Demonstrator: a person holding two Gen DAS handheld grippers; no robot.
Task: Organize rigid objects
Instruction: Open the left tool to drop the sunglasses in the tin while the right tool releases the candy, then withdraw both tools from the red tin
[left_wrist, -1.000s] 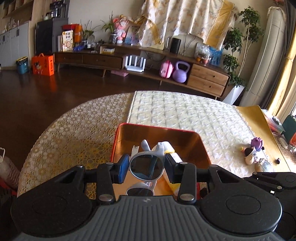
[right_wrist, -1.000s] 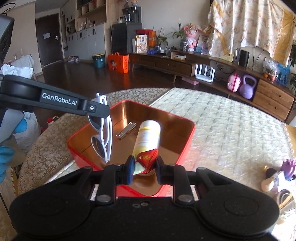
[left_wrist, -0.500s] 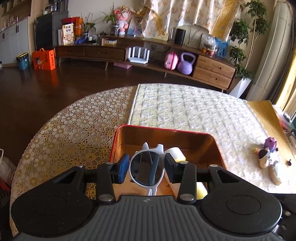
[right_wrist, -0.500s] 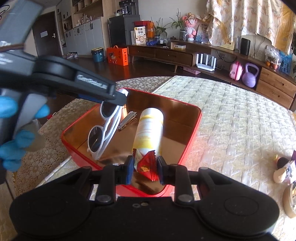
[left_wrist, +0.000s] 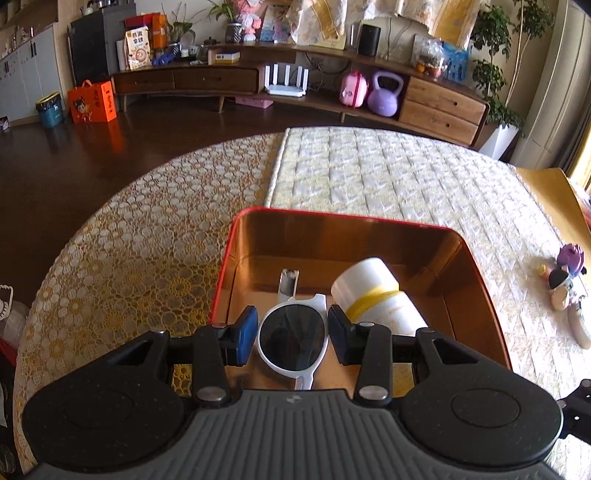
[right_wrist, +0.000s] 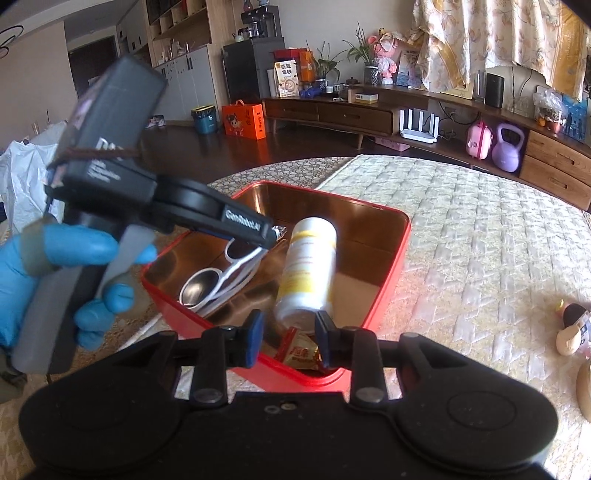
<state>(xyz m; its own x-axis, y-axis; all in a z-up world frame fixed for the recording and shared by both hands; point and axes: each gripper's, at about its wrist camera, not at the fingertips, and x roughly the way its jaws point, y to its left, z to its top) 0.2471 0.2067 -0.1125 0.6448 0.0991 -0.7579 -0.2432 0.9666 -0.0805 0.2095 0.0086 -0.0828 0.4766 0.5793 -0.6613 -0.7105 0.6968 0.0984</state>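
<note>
A red tin box (left_wrist: 484, 280) (right_wrist: 400, 251) with a shiny copper inside stands on the table. In it lie a white bottle with a yellow band (left_wrist: 376, 295) (right_wrist: 308, 269), a metal nail clipper (left_wrist: 289, 282) and white sunglasses (left_wrist: 293, 339) (right_wrist: 218, 284). My left gripper (left_wrist: 291, 334) has lowered the sunglasses into the box; its pads stand a little off the lens on both sides. My right gripper (right_wrist: 289, 338) is open above the box's near corner, and a red-and-gold candy packet (right_wrist: 301, 354) lies in the box below it.
The round table has a lace cloth (left_wrist: 129, 240) and a quilted runner (left_wrist: 388, 177). Small toy figures (left_wrist: 563, 277) (right_wrist: 572, 325) lie on the right side. Beyond the table are a dark floor and a long wooden cabinet (left_wrist: 295, 81).
My left gripper came down into the box and its pads parted from the sunglasses. My right gripper opened and the red candy packet dropped into the box.
</note>
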